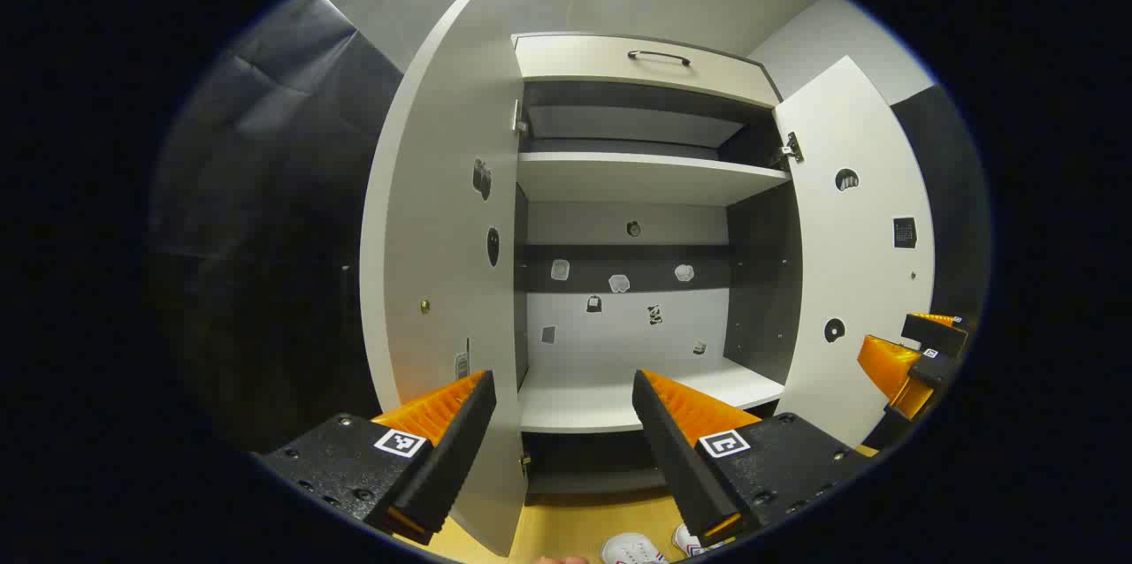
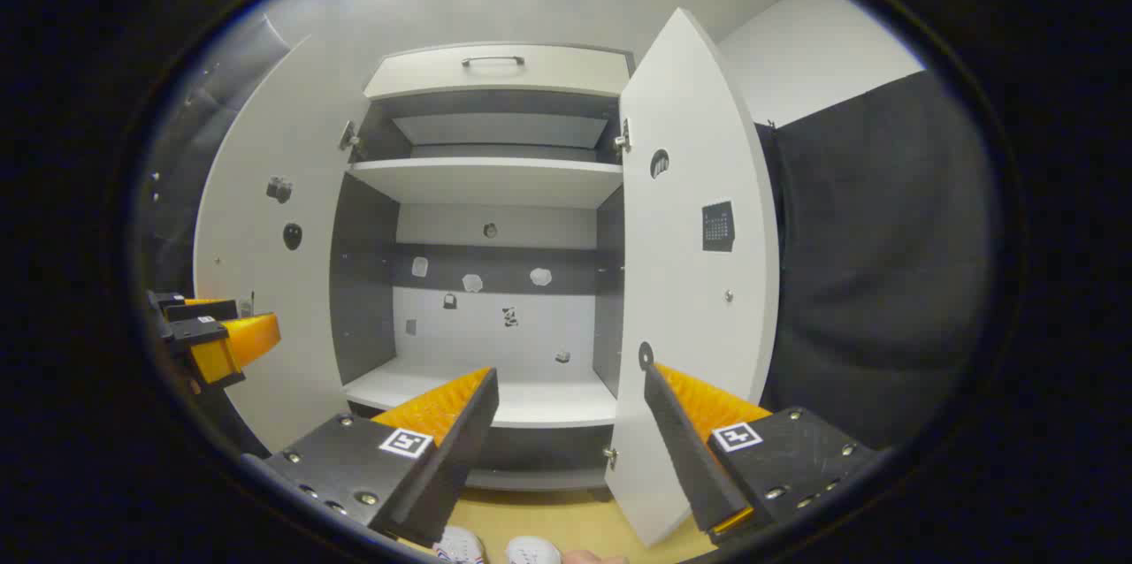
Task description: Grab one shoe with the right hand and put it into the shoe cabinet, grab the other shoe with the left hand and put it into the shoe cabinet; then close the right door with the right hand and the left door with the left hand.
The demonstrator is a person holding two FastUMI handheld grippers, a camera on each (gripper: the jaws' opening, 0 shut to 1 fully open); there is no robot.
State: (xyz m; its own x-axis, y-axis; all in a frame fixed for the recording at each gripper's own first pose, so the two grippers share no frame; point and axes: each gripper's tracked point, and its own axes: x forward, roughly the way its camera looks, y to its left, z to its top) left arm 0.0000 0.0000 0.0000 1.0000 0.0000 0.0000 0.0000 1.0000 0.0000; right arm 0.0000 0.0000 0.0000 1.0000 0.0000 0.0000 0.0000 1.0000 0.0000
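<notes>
A white shoe cabinet (image 1: 650, 184) stands straight ahead with both doors swung open. In the left gripper view, the left door (image 1: 442, 237) fills the 9 o'clock side and the right door (image 1: 853, 228) stands at 3 o'clock. Inside, the upper shelf and the lower shelf (image 1: 619, 400) are both bare, and a drawer with a dark handle sits at 12 o'clock.

The left claw (image 1: 566, 423) is spread wide and holds nothing. In the right gripper view, the right claw (image 2: 570, 418) is also spread wide and empty. Each claw is raised and faces the cabinet, not the shoes.

The two white shoes lie on the yellowish floor (image 1: 584, 524) at 6 o'clock, just in front of the cabinet. In the left gripper view the pair of shoes (image 1: 632, 549) peeks in at the bottom edge; in the right gripper view they (image 2: 495, 549) sit side by side between the fingers' lower ends.

Judged from this, no shoe has been picked up yet, so the first grab is the step in hand. To do it well, the right claw should tip down toward 6 o'clock, keep its wide spread, straddle the nearer shoe across its narrow width, and close firmly before lifting. The right door's lower corner hangs near that path, so approach from the open side.
</notes>
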